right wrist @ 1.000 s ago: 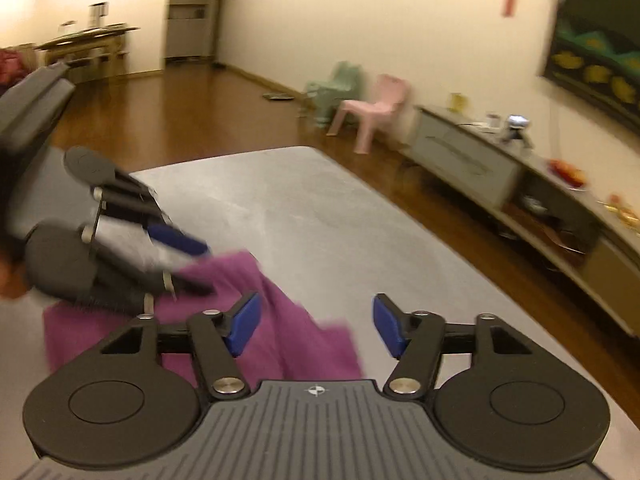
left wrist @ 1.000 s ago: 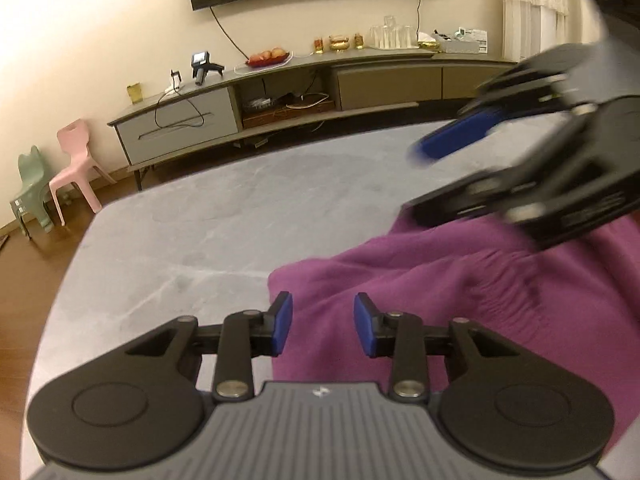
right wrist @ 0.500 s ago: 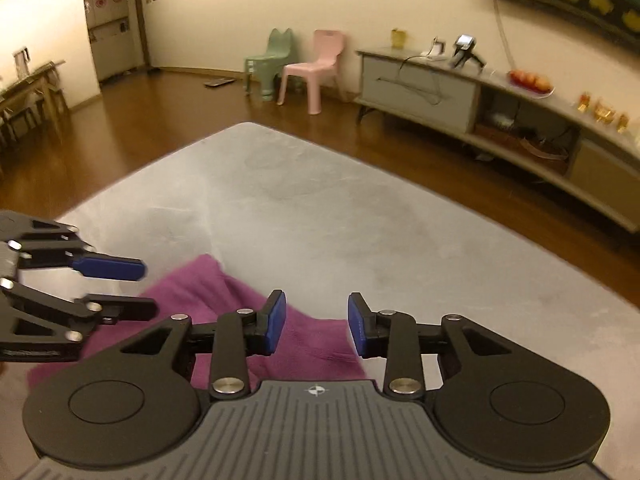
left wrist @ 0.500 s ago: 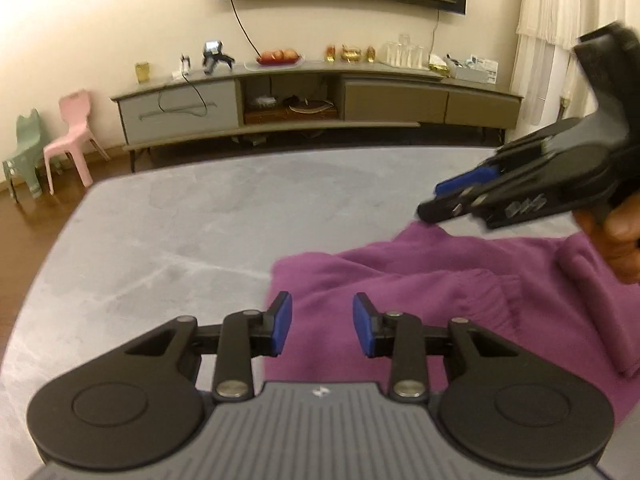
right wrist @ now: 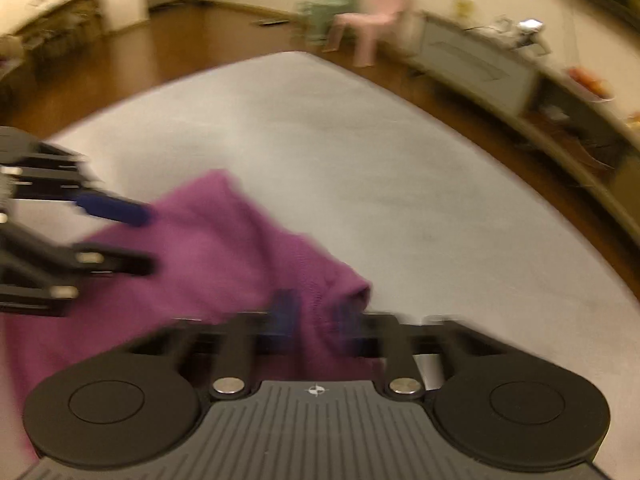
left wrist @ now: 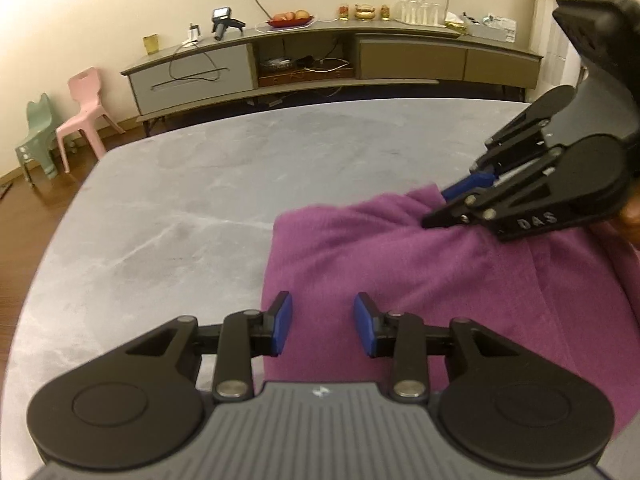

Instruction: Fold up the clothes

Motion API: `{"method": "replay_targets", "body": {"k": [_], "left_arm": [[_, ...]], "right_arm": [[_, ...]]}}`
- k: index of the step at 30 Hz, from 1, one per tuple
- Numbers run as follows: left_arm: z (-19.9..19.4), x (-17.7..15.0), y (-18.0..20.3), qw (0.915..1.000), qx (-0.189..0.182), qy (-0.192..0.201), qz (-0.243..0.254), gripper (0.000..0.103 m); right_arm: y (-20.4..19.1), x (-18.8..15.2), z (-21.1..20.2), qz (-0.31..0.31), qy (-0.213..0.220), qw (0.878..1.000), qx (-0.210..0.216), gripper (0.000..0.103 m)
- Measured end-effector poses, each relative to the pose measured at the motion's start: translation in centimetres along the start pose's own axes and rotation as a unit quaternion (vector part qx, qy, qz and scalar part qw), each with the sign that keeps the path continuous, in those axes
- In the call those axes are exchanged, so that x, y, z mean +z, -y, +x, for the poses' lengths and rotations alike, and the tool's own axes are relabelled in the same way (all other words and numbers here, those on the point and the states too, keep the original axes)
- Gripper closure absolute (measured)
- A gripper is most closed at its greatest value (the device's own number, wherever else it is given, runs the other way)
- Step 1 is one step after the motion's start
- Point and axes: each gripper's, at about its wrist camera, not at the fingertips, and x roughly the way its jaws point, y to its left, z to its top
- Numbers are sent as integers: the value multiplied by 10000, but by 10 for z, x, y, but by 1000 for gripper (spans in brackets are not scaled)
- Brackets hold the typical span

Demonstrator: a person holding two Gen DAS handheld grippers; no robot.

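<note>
Since half a second ago, your right gripper [right wrist: 316, 318] dropped onto the garment's far edge, its fingers now close together around a raised fold, though blur hid whether they pinched it. One grey desk [left wrist: 192, 208] carried one purple knit garment [left wrist: 420, 264], bunched and creased, running off the left view's right side. Your left gripper [left wrist: 322, 322] hovered over the near hem, fingers [left wrist: 280, 320] well apart, holding nothing.
</note>
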Motion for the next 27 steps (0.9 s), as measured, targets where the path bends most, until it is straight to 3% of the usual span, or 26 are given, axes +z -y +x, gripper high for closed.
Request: {"method": "replay_targets", "body": {"k": [4, 7, 10, 12, 15, 16, 19, 21, 22, 25, 27], "left_arm": [[4, -1, -7, 9999, 68, -69, -51, 68], [4, -1, -9, 9999, 82, -57, -92, 67], [1, -2, -10, 9999, 104, -55, -86, 67], [-1, -3, -11, 9999, 119, -54, -82, 67], [-6, -9, -14, 9999, 130, 16, -2, 67], [-6, -11, -17, 9999, 122, 7, 0, 67], [-5, -13, -22, 9998, 192, 46, -66, 56], [-7, -11, -25, 9995, 271, 12, -163, 61], [-16, -10, -20, 9996, 236, 113, -116, 67], [-43, -6, -3, 9990, 120, 430, 36, 68], [-56, -8, 23, 9975, -307, 593, 243, 68]], "right_arm": [[4, 1, 11, 305, -150, 9973, 644, 90], [32, -7, 16, 1252, -132, 9881, 886, 90], [29, -6, 17, 1272, -324, 9898, 560, 85], [15, 5, 6, 978, -331, 9947, 16, 68], [-22, -4, -46, 189, 412, 9965, -697, 68], [-38, -14, -60, 172, 594, 9967, -531, 68], [-50, -58, -49, 76, 307, 9990, -318, 68], [-58, -87, -40, 11, 107, 9998, -180, 67], [-49, -96, -45, 129, 135, 9995, -269, 67], [-23, -124, -60, 508, 240, 9969, -559, 67], [-5, -143, -70, 760, 309, 9938, -751, 67]]}}
